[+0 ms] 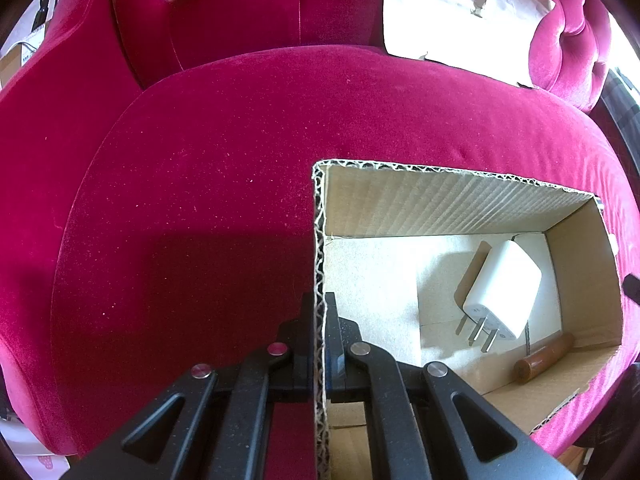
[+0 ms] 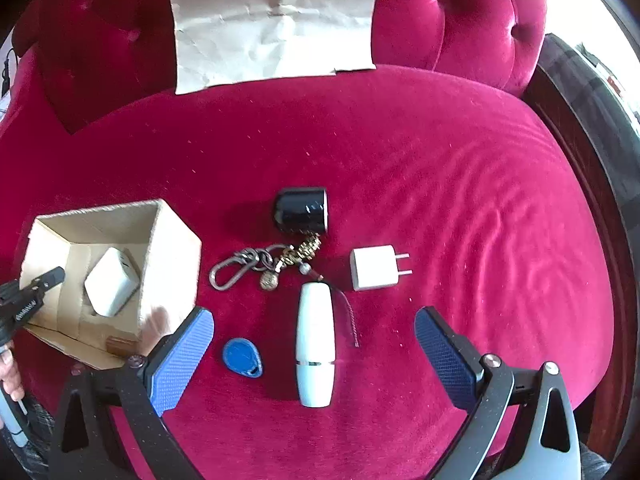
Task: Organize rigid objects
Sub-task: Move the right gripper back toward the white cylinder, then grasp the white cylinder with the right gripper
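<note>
My left gripper [image 1: 320,320] is shut on the left wall of an open cardboard box [image 1: 440,200] that sits on the seat. A large white charger [image 1: 502,292] and a brown cylinder [image 1: 544,358] lie inside the box. In the right wrist view my right gripper [image 2: 314,314] is open above a white tube [image 2: 315,344], its blue pads on either side and apart from it. A blue key fob [image 2: 242,358] lies left of the tube. Beyond them are a keychain with a carabiner [image 2: 260,262], a small white plug adapter [image 2: 376,267] and a black cap [image 2: 301,210]. The box [image 2: 168,248] stands at the left.
Everything rests on a pink velvet seat cushion [image 2: 440,180]. A sheet of brown paper [image 2: 272,20] leans on the tufted backrest. A dark wooden frame [image 2: 568,160] borders the seat on the right. A person's hand [image 2: 8,372] shows at the lower left.
</note>
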A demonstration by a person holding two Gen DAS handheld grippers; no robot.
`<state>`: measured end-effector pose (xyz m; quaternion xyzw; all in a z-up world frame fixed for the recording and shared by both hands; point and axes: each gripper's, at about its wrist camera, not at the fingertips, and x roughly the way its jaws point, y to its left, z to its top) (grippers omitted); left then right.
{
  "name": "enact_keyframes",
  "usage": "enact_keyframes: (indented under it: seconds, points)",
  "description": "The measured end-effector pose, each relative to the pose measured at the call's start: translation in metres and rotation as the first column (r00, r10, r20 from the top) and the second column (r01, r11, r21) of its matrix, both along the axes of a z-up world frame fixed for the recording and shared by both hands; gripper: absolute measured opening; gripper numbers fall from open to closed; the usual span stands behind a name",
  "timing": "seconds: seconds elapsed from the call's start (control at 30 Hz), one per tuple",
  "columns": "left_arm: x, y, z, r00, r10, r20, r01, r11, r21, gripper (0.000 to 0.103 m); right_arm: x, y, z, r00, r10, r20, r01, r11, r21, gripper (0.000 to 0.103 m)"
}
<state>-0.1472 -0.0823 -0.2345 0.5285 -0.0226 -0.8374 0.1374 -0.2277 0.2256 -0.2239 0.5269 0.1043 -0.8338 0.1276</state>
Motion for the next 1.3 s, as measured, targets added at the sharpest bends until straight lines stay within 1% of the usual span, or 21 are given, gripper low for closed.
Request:
enact_keyframes:
  seconds: [0.27,0.5,0.63,0.73,0.8,0.87,0.9,0.97,1.0,1.03,1.1,1.13,1.3]
  points:
    - [0.002,-0.004,0.0,1.0,0.0,0.002,0.0,1.0,-0.004,0.003,0.003,0.014,-0.025,0.999,-0.029,0.026,0.029,0.999,0.017,0.103]
    - [0.004,-0.008,0.001,1.0,-0.001,0.002,0.001,1.0,-0.008,0.002,0.002,0.023,-0.04,0.997,-0.065,0.042,0.064,0.998,0.018,0.103]
    - [0.006,-0.011,0.003,1.0,0.0,0.001,0.0,1.0,-0.009,0.002,0.004,0.022,-0.046,0.997,-0.057,0.046,0.056,0.998,0.026,0.103]
    - [0.01,-0.016,0.004,1.0,-0.002,0.001,0.002,1.0,-0.013,0.003,0.005,0.021,-0.047,0.998,-0.054,0.044,0.053,0.998,0.019,0.1]
    - [0.012,-0.02,0.005,1.0,-0.001,0.001,0.001,1.0,-0.014,0.003,0.005,0.021,-0.046,0.998,-0.052,0.043,0.051,0.999,0.01,0.097]
    - [0.01,-0.02,0.005,1.0,-0.002,0.001,0.002,1.0,-0.014,0.003,0.005,0.02,-0.045,0.998,-0.046,0.039,0.046,0.999,0.014,0.086]
    - [0.009,-0.019,0.005,1.0,0.0,0.001,0.0,1.0,-0.015,0.003,0.005,0.02,-0.045,0.998,-0.045,0.039,0.045,0.999,0.015,0.083]
    - [0.009,-0.018,0.004,1.0,0.001,0.001,-0.001,1.0,-0.015,0.003,0.006,0.021,-0.045,0.998,-0.044,0.043,0.044,0.999,0.015,0.074]
    - [0.009,-0.019,0.005,1.0,0.001,0.001,0.0,1.0,-0.015,0.003,0.006,0.021,-0.045,0.998,-0.044,0.043,0.044,0.999,0.015,0.071]
    - [0.008,-0.017,0.004,1.0,0.0,0.002,0.0,1.0,-0.016,0.002,0.006,0.021,-0.045,0.998,-0.043,0.046,0.043,0.999,0.011,0.064]
    - [0.01,-0.022,0.006,1.0,0.001,0.003,-0.001,1.0,-0.012,0.003,0.006,0.021,-0.045,0.998,-0.036,0.054,0.036,0.999,0.002,0.042]
    - [0.011,-0.024,0.006,1.0,0.002,0.003,-0.002,1.0,-0.011,0.002,0.004,0.024,-0.044,0.998,-0.031,0.058,0.031,1.0,-0.002,0.027]
    - [0.02,-0.026,0.008,1.0,0.003,0.002,-0.003,1.0,-0.015,0.002,0.007,0.024,-0.042,0.999,-0.013,0.05,0.012,1.0,0.005,0.027]
